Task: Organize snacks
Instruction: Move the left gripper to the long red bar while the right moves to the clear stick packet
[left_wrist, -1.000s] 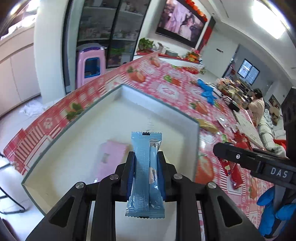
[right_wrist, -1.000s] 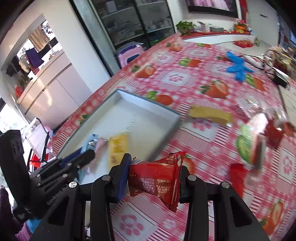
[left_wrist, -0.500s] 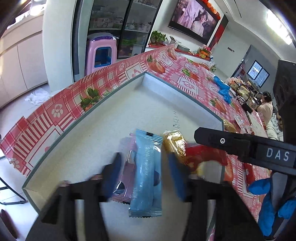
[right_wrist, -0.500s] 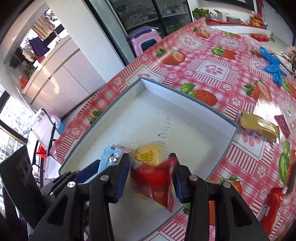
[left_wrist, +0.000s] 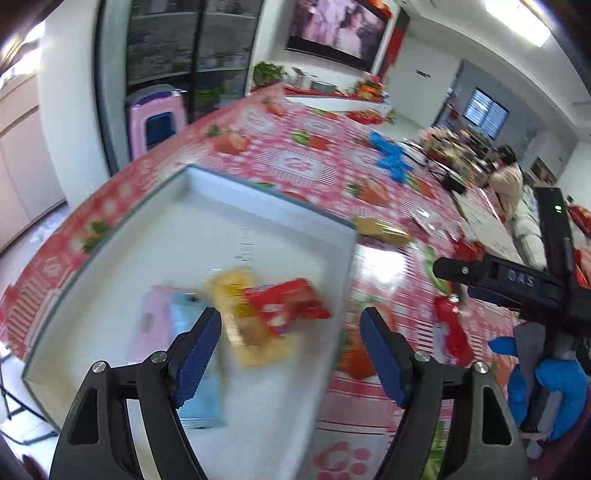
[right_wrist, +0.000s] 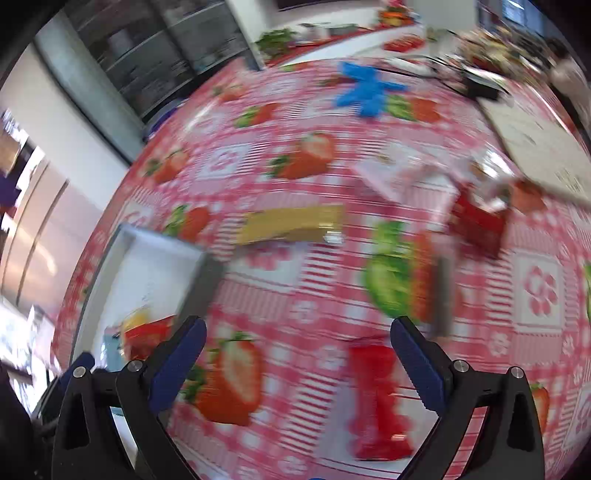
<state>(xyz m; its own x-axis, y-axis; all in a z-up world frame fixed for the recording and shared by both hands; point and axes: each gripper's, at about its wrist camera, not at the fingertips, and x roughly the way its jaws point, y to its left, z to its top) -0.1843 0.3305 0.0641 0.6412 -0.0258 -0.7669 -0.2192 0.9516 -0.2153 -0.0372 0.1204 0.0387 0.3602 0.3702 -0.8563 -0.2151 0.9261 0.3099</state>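
- Both pairs of jaws stand spread and hold nothing; both have just been opening.
- Left gripper (left_wrist: 290, 347) hangs above the near part of a shallow white tray (left_wrist: 110, 236), its blue pads wide apart with no packet touching them.
- Right gripper (right_wrist: 295, 363) hovers over the strawberry-print tablecloth (right_wrist: 306, 306) just beside the tray's corner (right_wrist: 199, 254), its pads also wide apart and bare.
- Four snack packets lie together in the tray's near part: a pink packet (left_wrist: 155, 321) furthest left, a light blue packet (left_wrist: 201, 402) beside it, a yellow packet (left_wrist: 255, 343), and a red packet (left_wrist: 286, 304) lying partly over the yellow one.
- From the right wrist view, the red packet (right_wrist: 147, 332) and the yellow one (right_wrist: 135, 318) show at the tray's edge, blurred.
- On the cloth outside the tray, a gold bar-shaped packet (right_wrist: 291, 223) lies just past the tray's far corner.
- A red twist-end packet (right_wrist: 376, 398) lies on the cloth between the right gripper's fingers, below them and not pinched.
- A green and red packet (right_wrist: 402, 273) lies further out, with another red packet (right_wrist: 478, 221) and a pale, clear wrapper (right_wrist: 395, 177) beyond; blur hides their print.
- Blue gloves (right_wrist: 369, 90) lie far down the table.
- A blue-gloved hand (left_wrist: 554, 391) grips the right gripper's handle at the left view's right edge.
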